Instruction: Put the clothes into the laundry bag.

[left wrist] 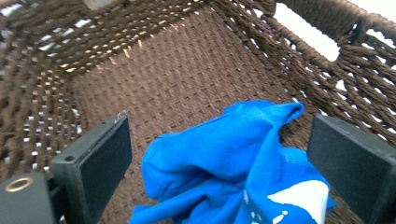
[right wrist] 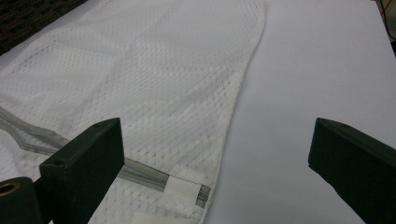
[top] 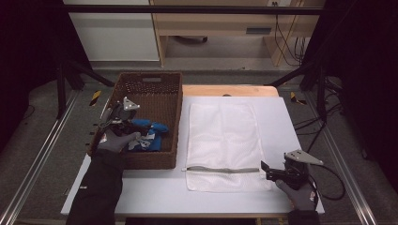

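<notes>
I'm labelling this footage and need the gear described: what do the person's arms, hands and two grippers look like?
Both hands wear grey gloves; the left arm has a dark sleeve. The left gripper and right gripper each have two flat black rectangular jaws. Each carries a grey three-cornered plate on top. A black cable trails from the right one.

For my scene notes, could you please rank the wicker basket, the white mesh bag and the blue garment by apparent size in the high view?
1. White mesh bag and wicker basket: similar in extent, too close to rank.
2. Blue garment, clearly smallest, lying in the basket.
</notes>
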Tool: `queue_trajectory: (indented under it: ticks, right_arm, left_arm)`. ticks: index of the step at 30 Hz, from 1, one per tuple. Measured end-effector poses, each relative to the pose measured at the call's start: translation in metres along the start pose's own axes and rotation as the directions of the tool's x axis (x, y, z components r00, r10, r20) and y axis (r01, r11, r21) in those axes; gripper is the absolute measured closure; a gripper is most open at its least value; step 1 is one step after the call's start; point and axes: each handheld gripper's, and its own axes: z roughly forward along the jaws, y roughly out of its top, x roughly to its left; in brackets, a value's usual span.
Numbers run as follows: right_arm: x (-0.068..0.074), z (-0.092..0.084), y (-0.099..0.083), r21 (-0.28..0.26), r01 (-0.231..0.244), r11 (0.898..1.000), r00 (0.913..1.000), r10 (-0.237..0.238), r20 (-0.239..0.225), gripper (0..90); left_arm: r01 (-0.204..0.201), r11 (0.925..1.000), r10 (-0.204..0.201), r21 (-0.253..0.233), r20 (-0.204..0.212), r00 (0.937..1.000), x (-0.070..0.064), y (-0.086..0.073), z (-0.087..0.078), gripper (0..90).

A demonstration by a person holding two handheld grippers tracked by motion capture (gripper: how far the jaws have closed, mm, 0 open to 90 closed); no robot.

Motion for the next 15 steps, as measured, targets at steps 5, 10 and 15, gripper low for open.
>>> queue_trajectory:
  ticks: [5, 10, 15]
  right_arm:
    - [0.000, 0.000, 0.000, 0.005, -0.002, 1.000, 1.0000, 0.002, -0.001, 3.8]
    - [0.001, 0.001, 0.000, 0.016, -0.002, 1.000, 1.0000, 0.002, -0.007, 3.5]
    - [0.001, 0.003, -0.001, 0.023, 0.006, 1.000, 1.0000, -0.005, -0.005, 3.2]
  left_arm:
    - [-0.049, 0.9981, 0.048, 0.037, 0.030, 0.9984, -0.004, 0.001, 0.004, 5.1]
    - [-0.048, 0.9933, 0.044, 0.105, 0.037, 0.9983, -0.004, 0.003, 0.015, 3.4]
    - [-0.048, 0.9855, 0.042, 0.162, 0.041, 0.9983, -0.005, -0.003, 0.034, 1.0]
